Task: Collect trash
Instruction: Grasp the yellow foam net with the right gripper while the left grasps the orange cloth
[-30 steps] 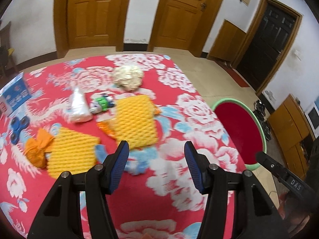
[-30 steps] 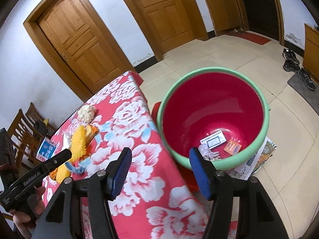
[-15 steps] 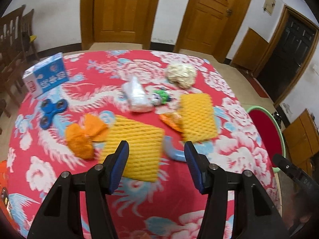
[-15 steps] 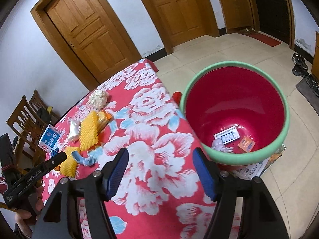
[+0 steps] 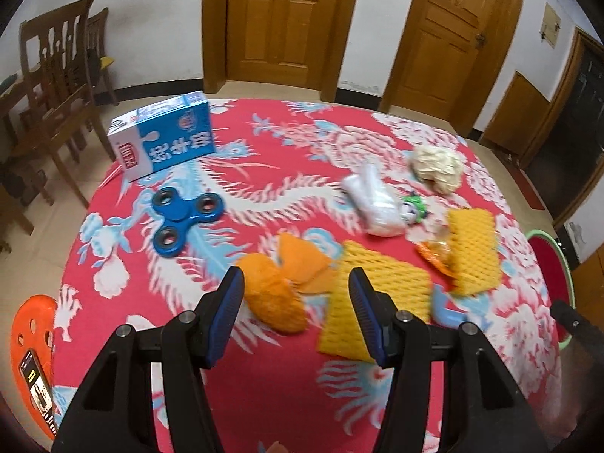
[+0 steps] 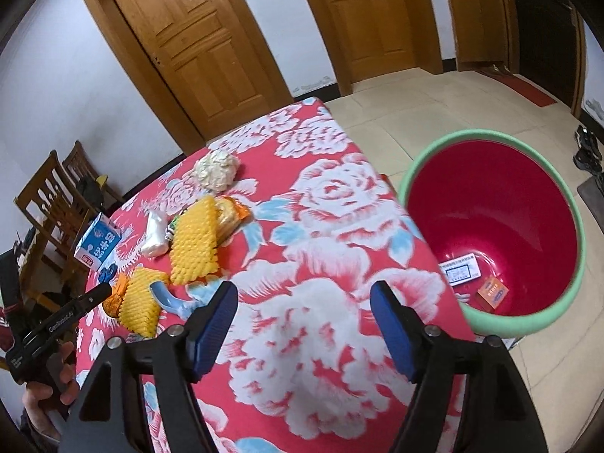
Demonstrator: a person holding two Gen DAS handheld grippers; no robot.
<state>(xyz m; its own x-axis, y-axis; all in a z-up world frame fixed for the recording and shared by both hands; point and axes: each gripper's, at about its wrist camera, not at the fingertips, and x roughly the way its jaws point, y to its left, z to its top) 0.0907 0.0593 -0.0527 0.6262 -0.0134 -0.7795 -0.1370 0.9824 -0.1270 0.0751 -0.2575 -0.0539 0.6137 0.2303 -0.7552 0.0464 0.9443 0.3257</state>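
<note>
1. Evidently, the litter is gathered in a loose cluster on the red floral tablecloth (image 5: 264, 396), while the bin (image 6: 558, 204) (green-rimmed, red inside) is stood on the floor just beside the table edge, presumably so that pieces can be carried over it quickly; a white card (image 6: 462, 272) and a small orange packet (image 6: 492, 294) are already seen at its bottom
2. The left gripper (image 5: 296, 317) is held angled down over the near side of the cluster, its blue pads spread with nothing pinched; the crumpled orange wrapper (image 5: 273, 298) is framed between them but still lies on the cloth, apparently untouched
3. One yellow foam fruit net (image 5: 368, 302) is seen partly behind the right-hand pad, a second yellow net (image 5: 473, 249) farther right, with a clear plastic bag (image 5: 373, 204) and a cream crumpled wad (image 5: 438, 168) beyond
4. The blue fidget spinner (image 5: 185, 217) and the blue milk carton (image 5: 166, 137) lie well apart, to the left
5. The right gripper (image 6: 304, 330) is held over bare cloth between cluster and bin, its jaws opening and nothing between them (the nets are well off to its left)
6. The orange wrapper is judged the next piece to be taken
</note>
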